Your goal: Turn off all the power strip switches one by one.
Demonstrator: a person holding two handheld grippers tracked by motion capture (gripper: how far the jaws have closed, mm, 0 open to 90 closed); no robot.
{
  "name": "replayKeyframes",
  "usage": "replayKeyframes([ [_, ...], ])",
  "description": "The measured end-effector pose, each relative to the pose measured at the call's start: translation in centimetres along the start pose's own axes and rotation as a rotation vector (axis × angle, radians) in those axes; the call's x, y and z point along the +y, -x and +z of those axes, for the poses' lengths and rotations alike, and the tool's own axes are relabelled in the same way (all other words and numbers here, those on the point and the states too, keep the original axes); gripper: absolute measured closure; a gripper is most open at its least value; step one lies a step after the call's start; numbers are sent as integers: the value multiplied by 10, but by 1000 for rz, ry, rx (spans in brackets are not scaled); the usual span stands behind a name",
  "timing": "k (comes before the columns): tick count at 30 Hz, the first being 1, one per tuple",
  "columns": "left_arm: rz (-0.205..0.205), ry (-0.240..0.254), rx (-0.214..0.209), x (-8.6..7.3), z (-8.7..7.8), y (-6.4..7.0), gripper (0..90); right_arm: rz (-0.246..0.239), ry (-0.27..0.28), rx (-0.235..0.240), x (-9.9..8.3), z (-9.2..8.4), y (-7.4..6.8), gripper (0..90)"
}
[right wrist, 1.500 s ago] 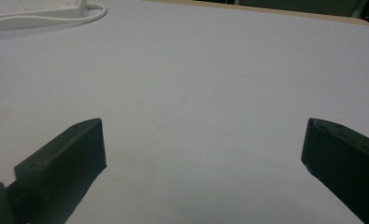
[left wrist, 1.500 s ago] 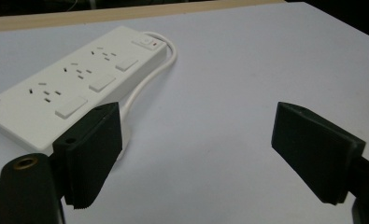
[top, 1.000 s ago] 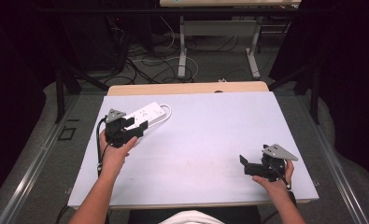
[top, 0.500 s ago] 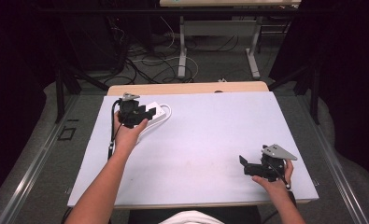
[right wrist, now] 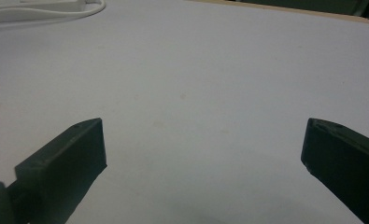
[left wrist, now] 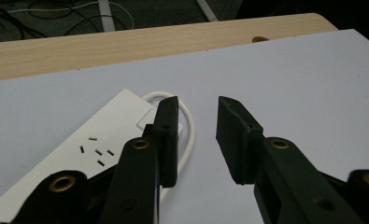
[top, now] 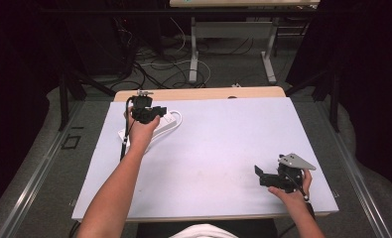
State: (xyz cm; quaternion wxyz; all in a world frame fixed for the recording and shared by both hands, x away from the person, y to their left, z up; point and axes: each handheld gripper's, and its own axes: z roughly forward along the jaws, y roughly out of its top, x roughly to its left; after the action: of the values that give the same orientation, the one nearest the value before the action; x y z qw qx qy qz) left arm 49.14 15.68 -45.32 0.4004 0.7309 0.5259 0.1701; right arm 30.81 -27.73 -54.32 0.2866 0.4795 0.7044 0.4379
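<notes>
A white power strip point(top: 167, 120) lies at the table's far left, its white cable point(top: 176, 117) looped at the right end. My left gripper point(top: 160, 111) hovers just above the strip with its jaws pointing right. In the left gripper view the jaws stand a little apart, so the left gripper point(left wrist: 198, 106) is open with nothing between them. There the power strip point(left wrist: 86, 151) and its cable loop point(left wrist: 190, 125) lie under and behind the left jaw. My right gripper point(top: 259, 176) rests near the front right of the table. Its jaws are spread wide, and the right gripper point(right wrist: 203, 133) is open over bare surface.
The table top point(top: 223, 139) is a pale sheet with a wooden strip point(top: 203, 93) along its far edge. Beyond it, the floor holds cables point(top: 168, 64) and the legs of another table point(top: 193, 47). The power strip point(right wrist: 32, 5) sits far off in the right gripper view.
My left gripper has moved away from the person and slightly right, ending above the power strip. The right gripper has stayed put.
</notes>
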Motion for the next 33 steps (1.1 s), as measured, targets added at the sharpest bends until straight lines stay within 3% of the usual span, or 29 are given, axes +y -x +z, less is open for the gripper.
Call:
replayKeyframes([
  [3,13,-28,16,4,6,-2,727,6,-2,2,0,1,-1,0],
  [8,-11,-55,2,9,17,-3,785,7,6,14,-1,3,-1,0],
  [17,-4,-108,-18,12,35,-4,897,17,-14,7,-1,4,0,0],
  [23,5,-122,-13,11,46,-7,900,21,-11,13,-2,6,0,0],
  [25,-15,-124,-8,9,52,-9,900,20,-24,10,-2,6,0,6],
  [30,-21,-132,-5,7,59,-13,900,32,-34,19,-3,6,0,20],
  [33,-31,-144,5,5,66,-15,900,19,-18,22,-4,8,0,19],
])
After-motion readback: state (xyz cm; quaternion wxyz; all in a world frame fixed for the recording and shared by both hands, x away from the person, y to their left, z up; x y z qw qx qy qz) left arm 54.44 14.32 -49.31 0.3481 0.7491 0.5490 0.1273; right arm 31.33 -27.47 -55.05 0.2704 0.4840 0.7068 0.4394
